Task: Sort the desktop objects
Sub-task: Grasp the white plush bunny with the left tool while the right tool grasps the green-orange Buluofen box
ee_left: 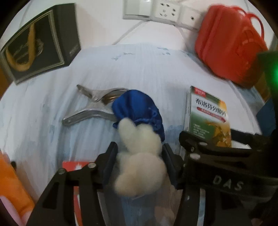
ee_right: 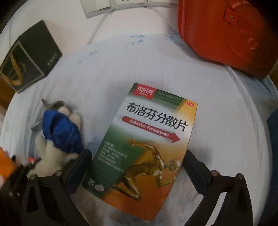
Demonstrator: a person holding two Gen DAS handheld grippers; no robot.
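Sorting looks barely begun, judging by layout: toy, clamp, med box all loose on the cloth (ee_left: 147, 69), none grouped.

L gripper (ee_left: 139, 153): half spread around white plush toy (ee_left: 139, 156); toy's body fills the gap and the pads seem to touch its fur. Real squeeze? Can't tell, blurred.
R gripper (ee_right: 137, 166): spread wide, straddling med box (ee_right: 147, 147); left pad at box edge, right pad clear of it. No grip yet.

Landmark = med box.
- Toy: just left of box, blue cap (ee_left: 139, 107) end pointing away toward wall sockets (ee_left: 156, 10); long axis roughly parallel to box's long side.
- Clamp (ee_left: 90, 106): beyond toy, left of box, partly under cap.
- Red bag (ee_left: 229, 45): behind box, to right.
- Black box (ee_left: 38, 45): far left of box.

Box long axis runs near-to-far, title end far, slightly skewed.
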